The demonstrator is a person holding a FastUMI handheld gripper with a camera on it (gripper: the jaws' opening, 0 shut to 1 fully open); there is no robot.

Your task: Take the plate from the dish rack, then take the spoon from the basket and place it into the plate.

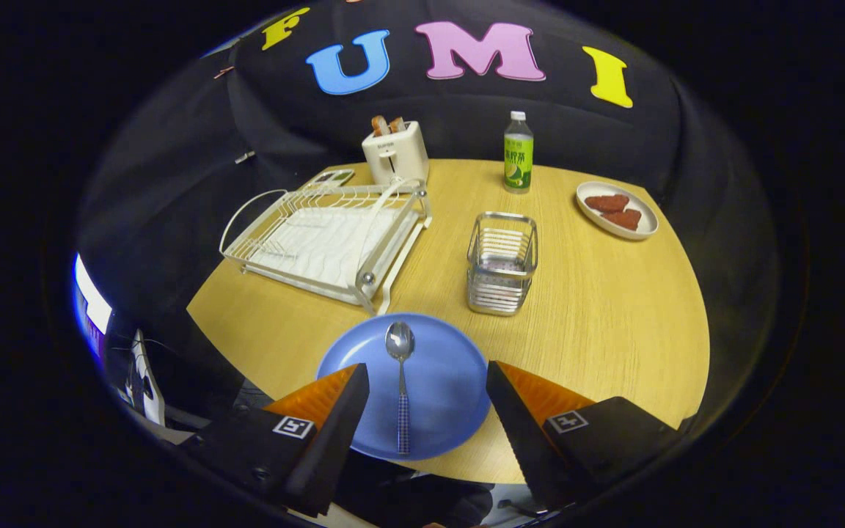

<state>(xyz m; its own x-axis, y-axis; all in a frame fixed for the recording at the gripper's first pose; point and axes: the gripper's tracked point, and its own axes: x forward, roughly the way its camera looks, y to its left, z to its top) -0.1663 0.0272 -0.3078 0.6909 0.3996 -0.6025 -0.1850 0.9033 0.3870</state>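
A blue plate (437, 381) lies flat on the round wooden table (613, 315), near its front edge. A spoon (400, 381) with a checked handle rests in the plate, bowl pointing away from me. My gripper (426, 370) stands open above the plate, one finger on each side of the spoon, touching nothing. Beyond the plate to the left sits the white wire dish rack (327, 238), with nothing in it. The metal basket (502, 262) stands just beyond the plate to the right, and no utensil shows in it.
A white toaster (395, 152) with toast stands behind the rack, a small device (328, 177) beside it. A green bottle (518, 154) is at the back. A white oval dish (617, 210) with red-brown pieces sits at the far right.
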